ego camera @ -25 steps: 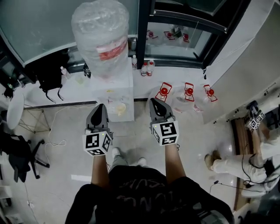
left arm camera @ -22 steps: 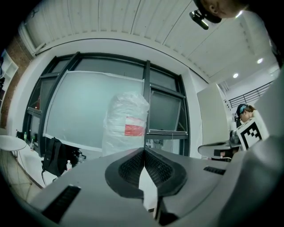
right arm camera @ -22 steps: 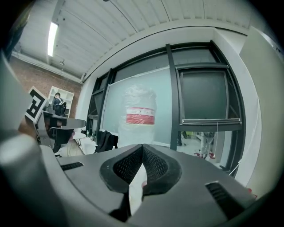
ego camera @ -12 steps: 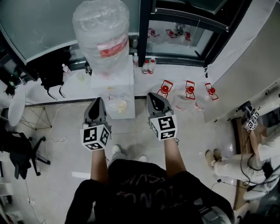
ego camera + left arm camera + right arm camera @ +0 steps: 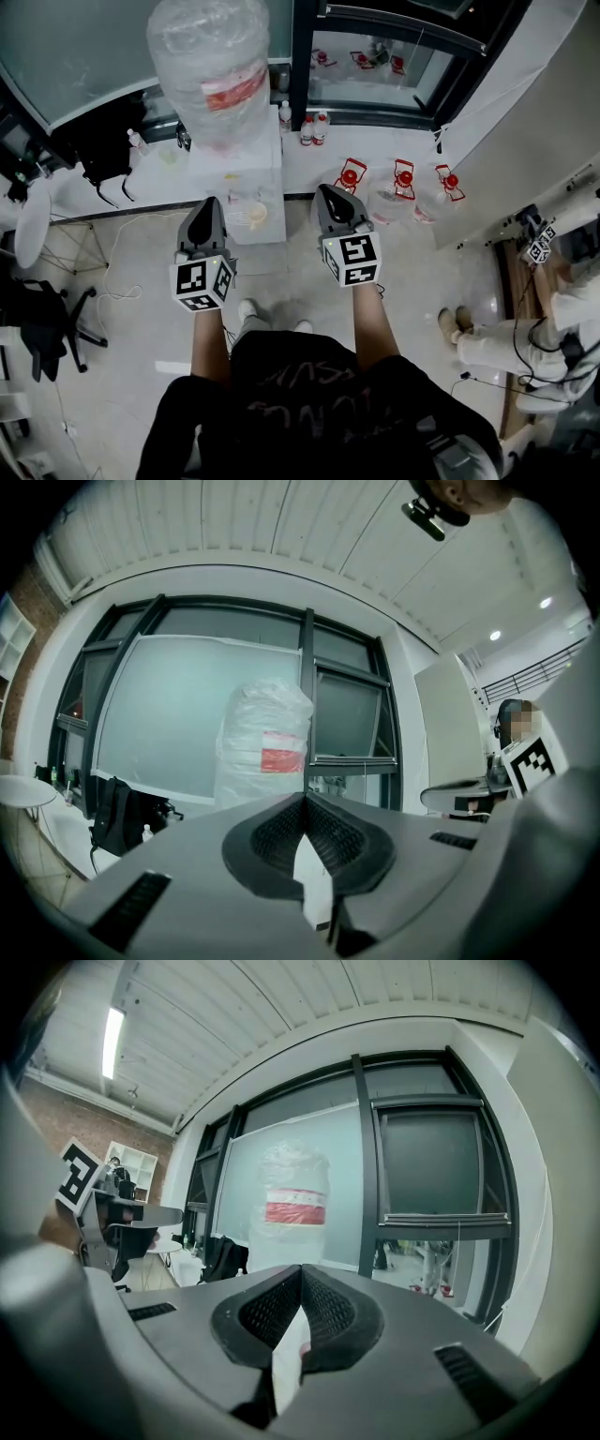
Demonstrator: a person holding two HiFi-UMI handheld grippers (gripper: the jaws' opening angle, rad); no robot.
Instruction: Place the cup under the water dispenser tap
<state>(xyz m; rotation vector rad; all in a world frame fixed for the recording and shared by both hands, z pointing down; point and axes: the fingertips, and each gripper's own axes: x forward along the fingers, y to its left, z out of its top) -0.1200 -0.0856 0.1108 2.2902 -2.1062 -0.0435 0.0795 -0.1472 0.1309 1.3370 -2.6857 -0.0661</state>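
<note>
Two sets of jaws together on nothing, left gripper (image 5: 210,204), right gripper (image 5: 331,192), water dispenser (image 5: 255,169) ahead, red label (image 5: 230,92) unreadable

water dispenser (image 5: 249,180): white | bottle label (image 5: 233,90): red | left gripper (image 5: 207,204): grey, black-white marker squares | jug caps (image 5: 350,176): red

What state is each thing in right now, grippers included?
left gripper: shut, nothing between the jaws.
right gripper: shut, nothing between the jaws.
water bottle: mounted on top of the dispenser, wrapped in plastic film.
cup: seems to stand in the dispenser's front recess, held by neither gripper.
</note>
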